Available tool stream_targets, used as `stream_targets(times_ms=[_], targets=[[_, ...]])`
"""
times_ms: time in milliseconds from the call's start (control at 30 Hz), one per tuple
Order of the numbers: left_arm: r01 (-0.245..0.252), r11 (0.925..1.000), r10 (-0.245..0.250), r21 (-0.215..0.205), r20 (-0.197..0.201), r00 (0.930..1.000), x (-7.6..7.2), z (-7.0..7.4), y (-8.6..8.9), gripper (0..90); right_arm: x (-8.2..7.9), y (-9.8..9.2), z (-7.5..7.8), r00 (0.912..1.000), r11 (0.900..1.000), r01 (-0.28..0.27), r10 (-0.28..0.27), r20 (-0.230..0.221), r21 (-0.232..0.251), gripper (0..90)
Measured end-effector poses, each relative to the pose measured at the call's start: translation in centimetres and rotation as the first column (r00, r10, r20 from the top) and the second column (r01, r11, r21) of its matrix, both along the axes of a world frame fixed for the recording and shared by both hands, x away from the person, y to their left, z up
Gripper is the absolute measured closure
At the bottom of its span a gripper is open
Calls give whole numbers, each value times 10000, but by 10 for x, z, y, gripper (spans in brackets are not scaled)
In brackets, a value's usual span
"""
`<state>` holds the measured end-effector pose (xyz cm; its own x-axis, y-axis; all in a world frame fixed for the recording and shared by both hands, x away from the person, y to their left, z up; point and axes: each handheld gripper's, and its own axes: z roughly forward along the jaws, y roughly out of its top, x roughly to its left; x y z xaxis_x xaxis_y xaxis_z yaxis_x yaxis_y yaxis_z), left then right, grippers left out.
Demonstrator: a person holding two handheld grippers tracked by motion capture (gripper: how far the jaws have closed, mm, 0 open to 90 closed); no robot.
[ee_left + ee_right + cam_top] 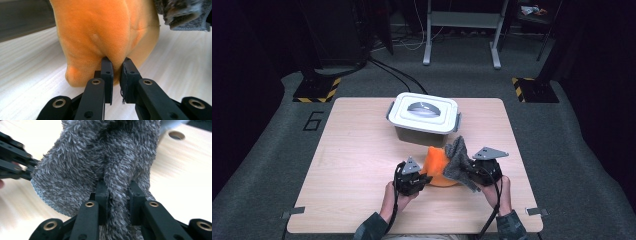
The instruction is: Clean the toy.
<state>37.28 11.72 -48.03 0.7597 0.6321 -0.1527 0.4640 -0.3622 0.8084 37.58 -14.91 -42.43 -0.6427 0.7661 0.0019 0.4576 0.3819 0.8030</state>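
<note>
Left claw (116,65) is clamped on a pinch of the soft orange plush cloth (436,165), nipping a low fold near where the cloth meets the pale wood-grain tabletop (357,165); the jaws are nearly together with fabric between the tips. Right claw (117,188) is clenched on the shaggy grey microfibre cloth (459,159), a thick fold running up between its jaws, rest of the cloth bunched upward and draped against the orange one. Judging by the grips, each claw takes one cloth so the two can be pulled apart or lifted separately; the low pinch on the orange one likely gives a handle on its edge. Both cloths sit at the near-centre of the tabletop, touching each other, between the two hands. Just beyond them stands a grey plastic box with a white clip-on lid and handle (424,116), lid on, probably the destination. Tabletop otherwise bare. Around it: grey carpet floor, a "6" marked at left, stand bases with yellow-black hazard tape (317,90), cables, white table legs (462,30) at the back, dark room.
</note>
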Motion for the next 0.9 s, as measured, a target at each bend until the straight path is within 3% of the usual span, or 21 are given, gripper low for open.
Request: stream_targets(times_ms=[167,367,900], targets=[[15,9997,-26,-251,-422,9991,-1,-1,2,815,-2,20,7,9978,9979,-650,650,103,-12,742],[49,10000,-51,-77,-328,9994,1,-2,-1,810,6,37,-2,9978,9962,-663,665,18,-561,732],[18,9997,-26,-230,-354,9994,5,-8,2,800,11,12,-20,9994,9981,-75,54,-347,-609,736]])
